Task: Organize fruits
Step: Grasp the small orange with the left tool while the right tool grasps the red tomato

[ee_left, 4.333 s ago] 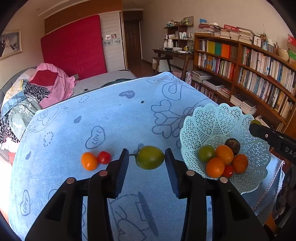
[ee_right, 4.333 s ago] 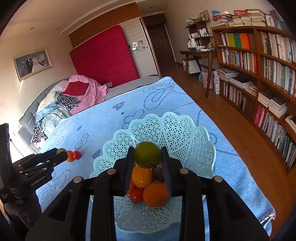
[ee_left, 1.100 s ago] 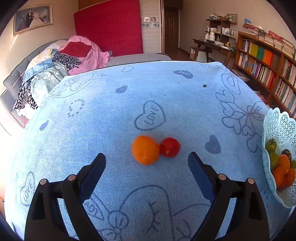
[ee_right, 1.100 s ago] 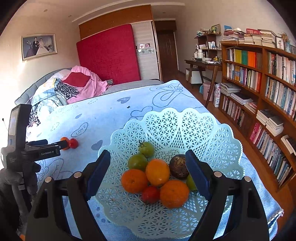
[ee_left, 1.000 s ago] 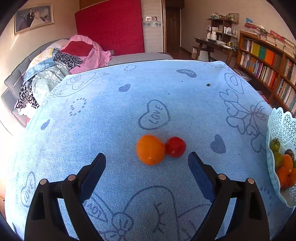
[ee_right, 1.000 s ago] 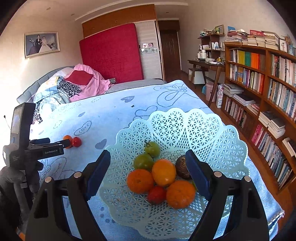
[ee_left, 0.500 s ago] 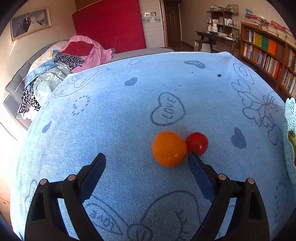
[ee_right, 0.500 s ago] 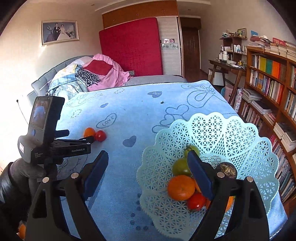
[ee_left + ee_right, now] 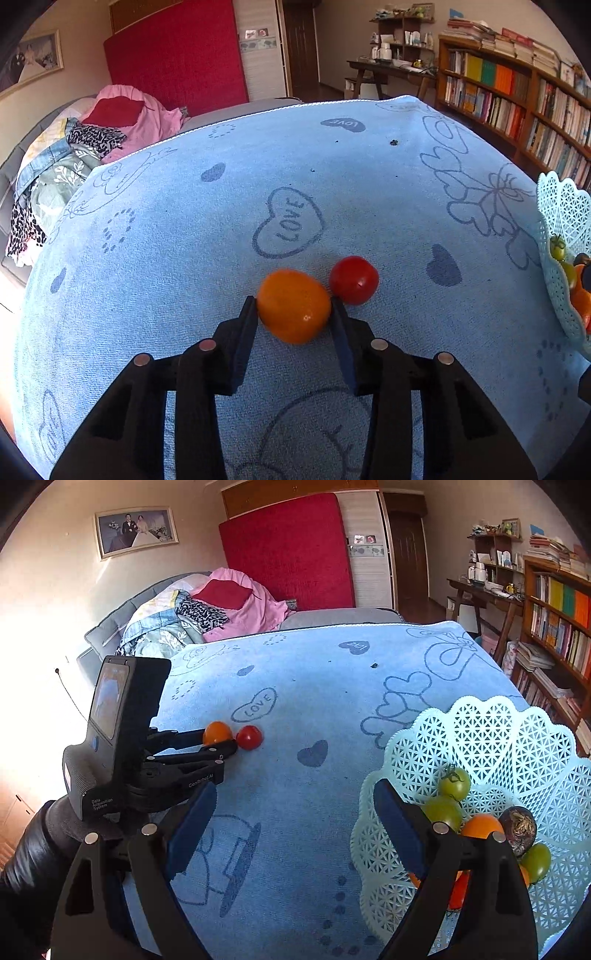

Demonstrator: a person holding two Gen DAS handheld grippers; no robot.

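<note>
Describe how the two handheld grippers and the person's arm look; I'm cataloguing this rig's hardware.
Both are black plastic with silver pivot bolts. The right gripper has dark blue pads. The left gripper carries an upright black box with a small screen, and white print reading "GenRobot.AI" and "Data Acquisition System". The left hand wears a dark grey glove and a shiny black sleeve.

two loose fruits, one basket

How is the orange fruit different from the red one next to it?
The orange fruit is bigger than the red tomato. The orange fruit sits between the left gripper's fingers; the red tomato lies free beside them. Both are round, rest on the blue cloth and seem to touch.
</note>
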